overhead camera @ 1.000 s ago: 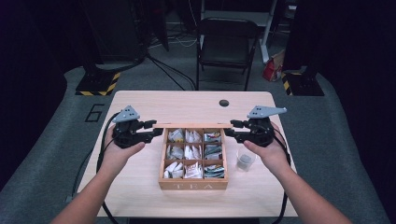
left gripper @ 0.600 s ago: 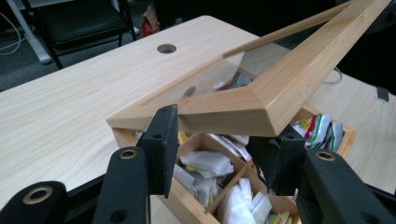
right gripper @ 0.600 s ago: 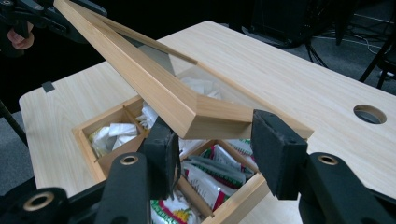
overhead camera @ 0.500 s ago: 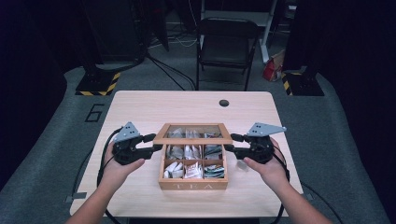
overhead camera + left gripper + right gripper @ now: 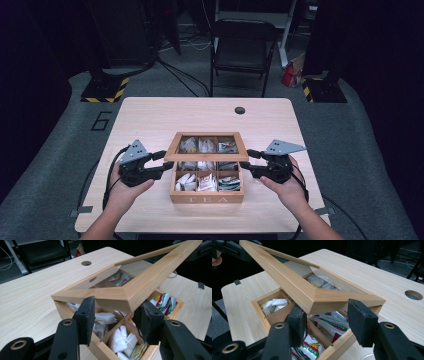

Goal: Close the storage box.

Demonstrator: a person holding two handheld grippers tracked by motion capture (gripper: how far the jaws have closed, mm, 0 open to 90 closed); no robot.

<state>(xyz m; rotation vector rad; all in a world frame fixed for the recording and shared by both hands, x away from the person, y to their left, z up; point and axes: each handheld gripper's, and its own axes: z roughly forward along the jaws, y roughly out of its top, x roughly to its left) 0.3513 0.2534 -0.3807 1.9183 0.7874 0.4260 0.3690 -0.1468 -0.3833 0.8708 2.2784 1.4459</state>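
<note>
Wooden tea box [image 5: 207, 192], mid-table, "TEA" on front wall; sachets [image 5: 199, 182] inside, print too small to read. Glass-paned lid [image 5: 207, 148] raised, tilted over box. Left gripper [image 5: 165, 163] & right gripper [image 5: 246, 161] at lid's front corners, jaws just opening, part-open astride frame; grip unclear.

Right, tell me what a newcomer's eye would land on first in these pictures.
First, the wooden tea box near the front of the table, its compartments stuffed with tea bags. Its glass-paned lid is tilted partway over it, hinged at the back. A pair of tongs flanks the lid's front corners, the left tongs and the right tongs, each straddling a corner.
</note>
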